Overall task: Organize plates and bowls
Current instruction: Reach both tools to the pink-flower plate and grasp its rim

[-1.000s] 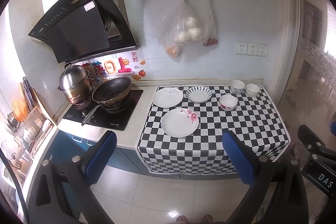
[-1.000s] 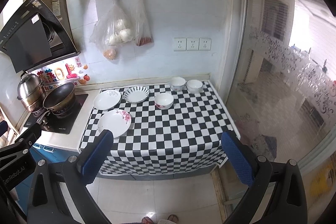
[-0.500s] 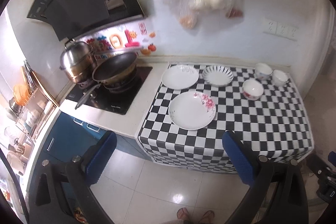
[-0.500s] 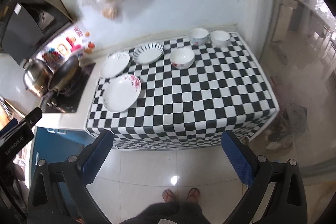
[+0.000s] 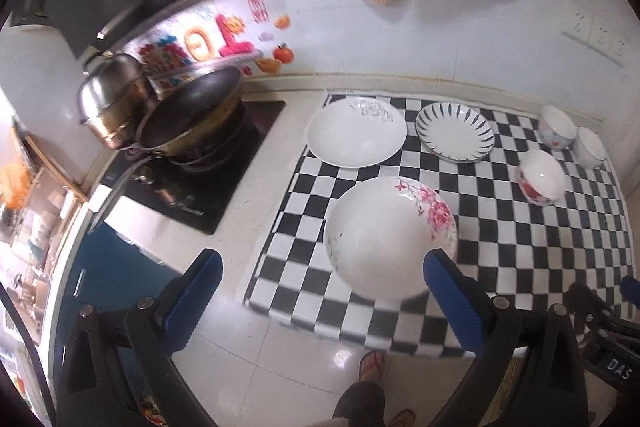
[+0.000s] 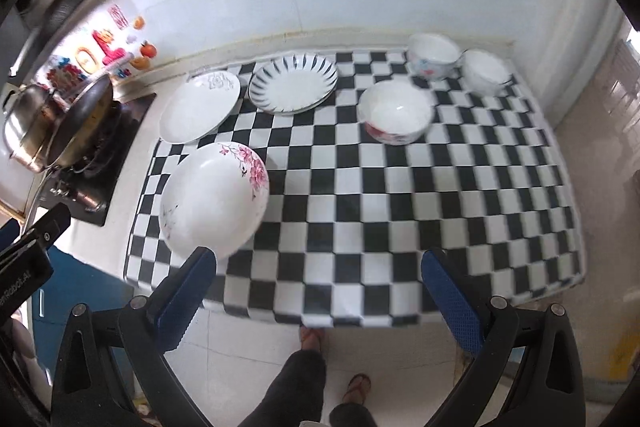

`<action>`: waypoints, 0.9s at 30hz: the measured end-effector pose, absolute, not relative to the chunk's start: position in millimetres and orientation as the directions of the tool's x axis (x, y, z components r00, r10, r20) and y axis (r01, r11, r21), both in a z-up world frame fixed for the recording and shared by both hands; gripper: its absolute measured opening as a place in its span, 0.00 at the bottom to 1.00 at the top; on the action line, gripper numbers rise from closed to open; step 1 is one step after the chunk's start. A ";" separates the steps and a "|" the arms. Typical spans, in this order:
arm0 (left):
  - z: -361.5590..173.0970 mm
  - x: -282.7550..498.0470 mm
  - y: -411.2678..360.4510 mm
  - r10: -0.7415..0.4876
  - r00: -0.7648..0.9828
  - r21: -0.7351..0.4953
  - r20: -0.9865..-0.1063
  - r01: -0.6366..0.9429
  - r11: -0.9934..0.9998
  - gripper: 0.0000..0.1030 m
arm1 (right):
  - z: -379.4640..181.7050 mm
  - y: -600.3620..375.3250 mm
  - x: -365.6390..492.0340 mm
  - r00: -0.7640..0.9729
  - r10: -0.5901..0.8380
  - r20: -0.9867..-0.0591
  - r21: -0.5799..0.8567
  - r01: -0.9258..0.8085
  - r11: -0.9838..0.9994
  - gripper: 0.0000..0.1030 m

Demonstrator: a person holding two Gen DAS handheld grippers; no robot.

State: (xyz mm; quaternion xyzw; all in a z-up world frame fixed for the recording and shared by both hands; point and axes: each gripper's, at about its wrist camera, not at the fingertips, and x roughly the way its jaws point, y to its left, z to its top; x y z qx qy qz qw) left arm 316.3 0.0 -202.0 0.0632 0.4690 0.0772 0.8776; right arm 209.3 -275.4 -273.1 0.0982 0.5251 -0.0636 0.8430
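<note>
Checkered cloth carries plates and bowls; both tools — left tool, right tool — spread, gripping nothing.

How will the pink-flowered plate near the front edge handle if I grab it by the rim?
The pink-flowered plate looks like glazed ceramic: probably rigid, slippery and breakable. Its shallow, flat shape should not roll, but a one-sided rim grip may tilt it.

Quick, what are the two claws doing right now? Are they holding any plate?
Left claw: open, holding nothing, near the pink-flowered plate.
Right claw: open, holding nothing.
</note>
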 end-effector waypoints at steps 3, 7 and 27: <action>-229.9 361.7 7.6 0.168 0.497 0.166 -0.851 -0.047 0.985 1.00 | -304.7 -266.0 256.4 0.389 0.026 -0.921 0.114 0.206 0.972 1.00; -275.5 410.3 17.5 0.104 0.397 0.123 -0.912 0.022 0.992 1.00 | -351.0 -257.1 308.1 0.317 0.060 -0.947 0.133 0.212 0.968 1.00; -436.8 502.5 53.0 -0.123 -0.046 -0.127 -0.991 0.095 0.987 0.52 | -500.6 -242.6 415.6 0.063 0.337 -0.939 0.340 0.282 0.897 0.46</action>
